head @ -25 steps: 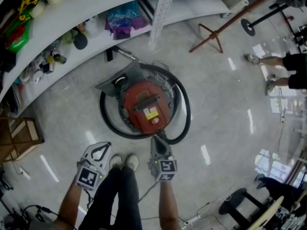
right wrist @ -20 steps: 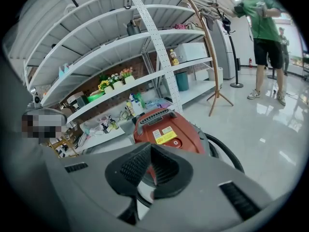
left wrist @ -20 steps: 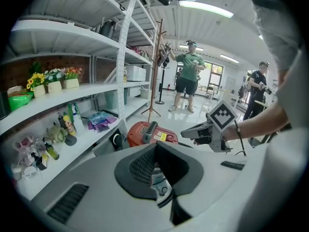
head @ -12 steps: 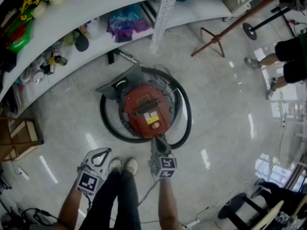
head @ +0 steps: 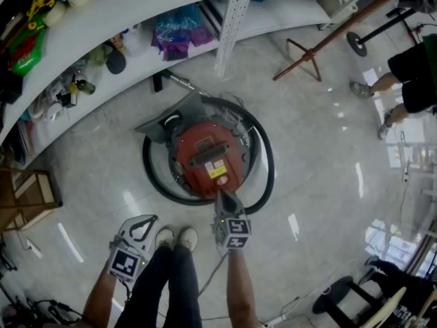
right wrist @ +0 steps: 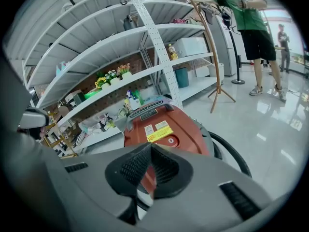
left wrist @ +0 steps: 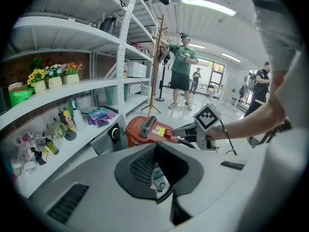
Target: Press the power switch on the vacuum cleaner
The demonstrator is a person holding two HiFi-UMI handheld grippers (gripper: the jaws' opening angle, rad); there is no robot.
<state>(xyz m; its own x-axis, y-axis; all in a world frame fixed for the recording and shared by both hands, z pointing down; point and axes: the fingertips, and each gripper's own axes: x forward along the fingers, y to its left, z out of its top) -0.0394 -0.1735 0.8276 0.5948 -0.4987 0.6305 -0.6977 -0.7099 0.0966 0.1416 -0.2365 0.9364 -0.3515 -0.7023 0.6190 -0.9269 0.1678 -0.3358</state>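
Note:
The red canister vacuum cleaner point(head: 207, 157) stands on the floor with its black hose point(head: 268, 162) coiled around it. Its round red power switch point(right wrist: 170, 141) sits beside a yellow label on the top, also visible in the left gripper view point(left wrist: 168, 135). My right gripper point(head: 222, 195) is shut and empty, its tips over the vacuum's near edge, just short of the switch point(head: 220, 174). In the right gripper view the right gripper's point(right wrist: 151, 149) jaws meet in front of the red body. My left gripper point(head: 151, 219) is shut and empty, held back by the person's left leg.
White shelving point(head: 136, 12) with bottles, flowers and bags curves behind the vacuum. A wooden coat stand point(head: 307, 50) rises at the back right. A person in green point(right wrist: 248, 13) stands beyond it. A wooden chair point(head: 27, 197) sits at the left, and cables point(head: 273, 313) trail near my feet.
My right gripper has moved forward, its tips now over the vacuum's near edge. The left gripper stayed by the leg. The person at the back right has moved a little further away.

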